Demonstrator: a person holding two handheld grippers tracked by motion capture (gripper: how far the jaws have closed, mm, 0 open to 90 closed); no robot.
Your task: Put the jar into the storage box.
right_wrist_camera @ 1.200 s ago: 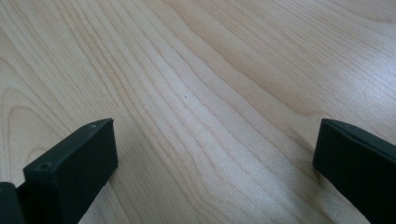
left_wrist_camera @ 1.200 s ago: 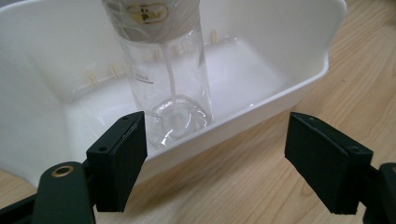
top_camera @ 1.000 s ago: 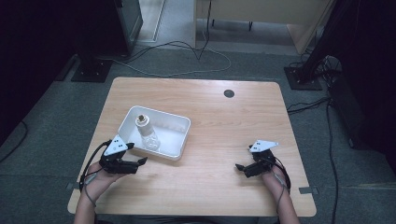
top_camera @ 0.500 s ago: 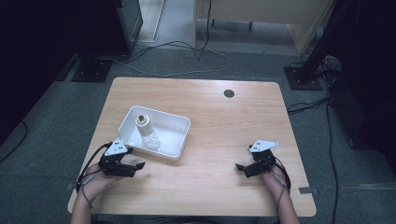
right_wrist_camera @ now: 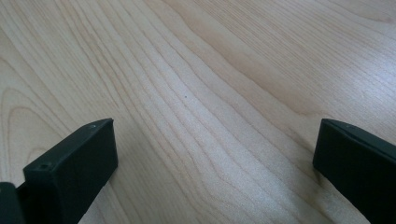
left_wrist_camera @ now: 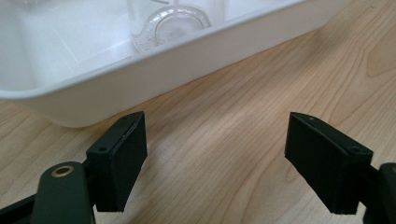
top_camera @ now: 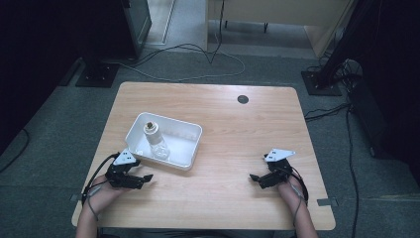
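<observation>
1. The left claw sits low at the lower left of the high view, jaws wide and empty, just off the near wall of the white tray. A careless push forward could knock that wall and slide the tray across the desk.
2. The bottle stands or leans inside the tray, left of centre in the high view. It looks like clear glass or plastic with a pale cap, so a bump to the tray might tip it.
3. A grab at the bottle over the tray wall risks a jaw catching on the rim, since the claw is below rim height here.
4. The right claw, at the lower right, is also wide and empty, well apart from the tray. I see little risk there.
5. In the left claw's view the bottle is cut off at the top edge, with just its base showing through the glare.
6. I can't tell whether the bottle is upright or tilted, or what it holds.
7. The right claw's view gives bare wood between its jaws.
</observation>
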